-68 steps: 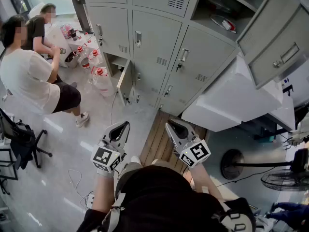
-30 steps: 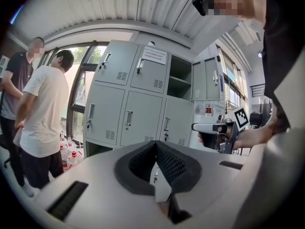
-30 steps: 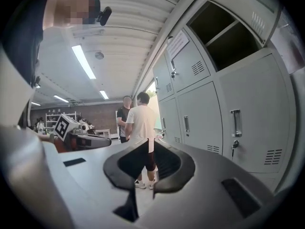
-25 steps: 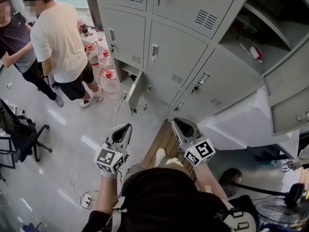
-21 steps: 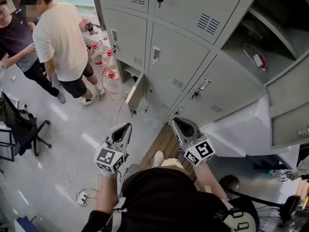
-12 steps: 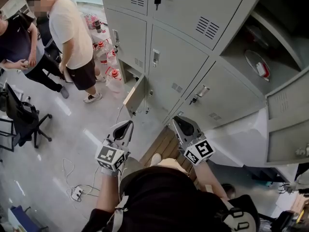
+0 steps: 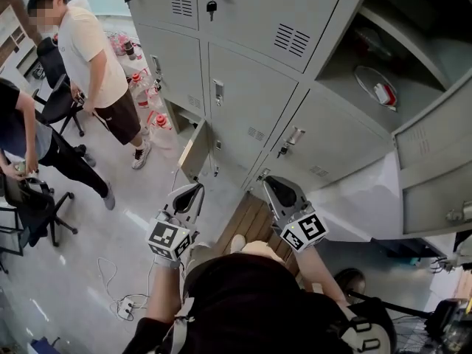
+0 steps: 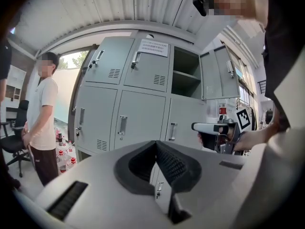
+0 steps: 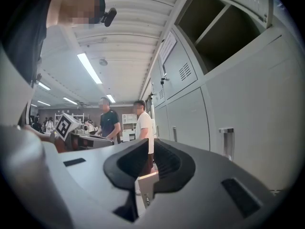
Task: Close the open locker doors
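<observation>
Grey lockers fill the head view. A small bottom locker door (image 7: 193, 147) stands ajar, a short way ahead of my grippers. At the upper right a locker compartment (image 7: 361, 65) is open, its door (image 7: 435, 150) swung out to the right. My left gripper (image 7: 193, 191) and right gripper (image 7: 270, 185) are held side by side, level, pointing at the lockers, and touch nothing. Both are shut and hold nothing. In the left gripper view the left gripper (image 8: 156, 145) faces closed doors and the open compartment (image 8: 186, 75). In the right gripper view the ajar door (image 9: 145, 185) shows behind the right gripper (image 9: 150, 142).
A person in a white shirt (image 7: 92, 57) and a person in dark clothes (image 7: 26, 142) stand at the left beside an office chair (image 7: 29, 216). Red-capped bottles (image 7: 140, 80) stand by the lockers. Cables and a power strip (image 7: 122, 304) lie on the floor. Wooden boards (image 7: 247, 223) lie below the grippers.
The lockers have slid left and down in the head view as I moved along them. The person in dark clothes has walked toward the chair. Both grippers stay shut.
</observation>
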